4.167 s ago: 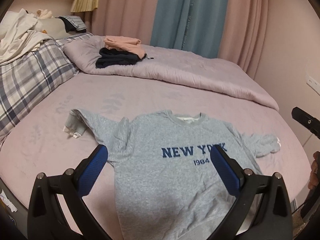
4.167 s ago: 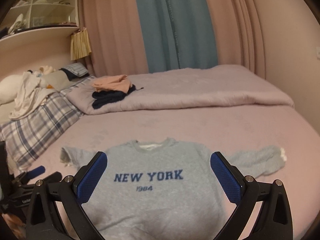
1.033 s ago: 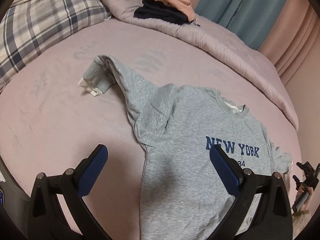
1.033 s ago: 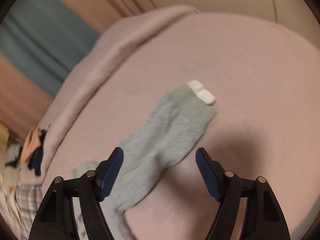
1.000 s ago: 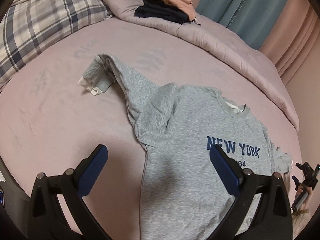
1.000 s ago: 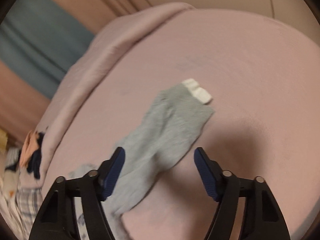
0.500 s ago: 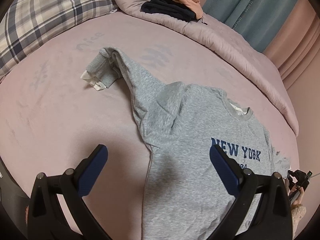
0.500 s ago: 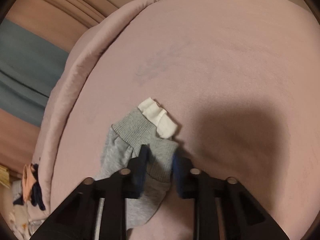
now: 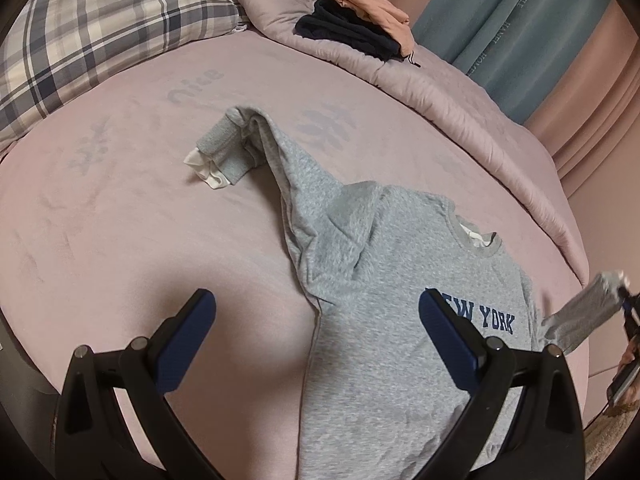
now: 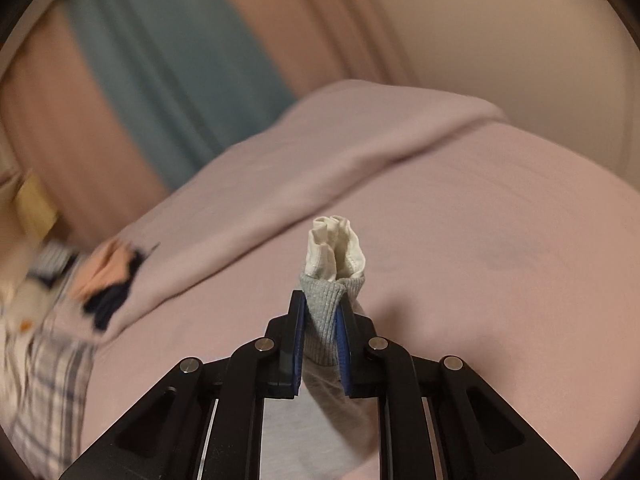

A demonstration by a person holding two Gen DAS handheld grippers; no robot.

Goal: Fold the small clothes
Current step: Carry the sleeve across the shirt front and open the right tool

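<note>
A grey "NEW YORK" sweatshirt (image 9: 400,300) lies face up on the pink bed (image 9: 120,240). Its left sleeve (image 9: 256,152) is bunched up, with a white inner cuff at its end. My left gripper (image 9: 314,300) hovers open over the sweatshirt's left side and holds nothing. My right gripper (image 10: 322,302) has its jaws closing tight on the grey ribbed cuff (image 10: 320,320) of the right sleeve, and the white inner cuff (image 10: 336,248) sticks out past the fingertips. In the left wrist view that right sleeve (image 9: 584,312) hangs lifted off the bed at the right edge.
A folded pink and navy pile (image 9: 360,20) rests on the rolled comforter (image 9: 440,92) at the back. A plaid pillow (image 9: 100,20) lies at the far left. Blue and pink curtains (image 9: 500,20) hang behind. A person's hand (image 9: 628,356) shows at the right edge.
My right gripper came down on the right sleeve's cuff, closed on it and lifted it off the bed. The left gripper stayed open and shifted only slightly.
</note>
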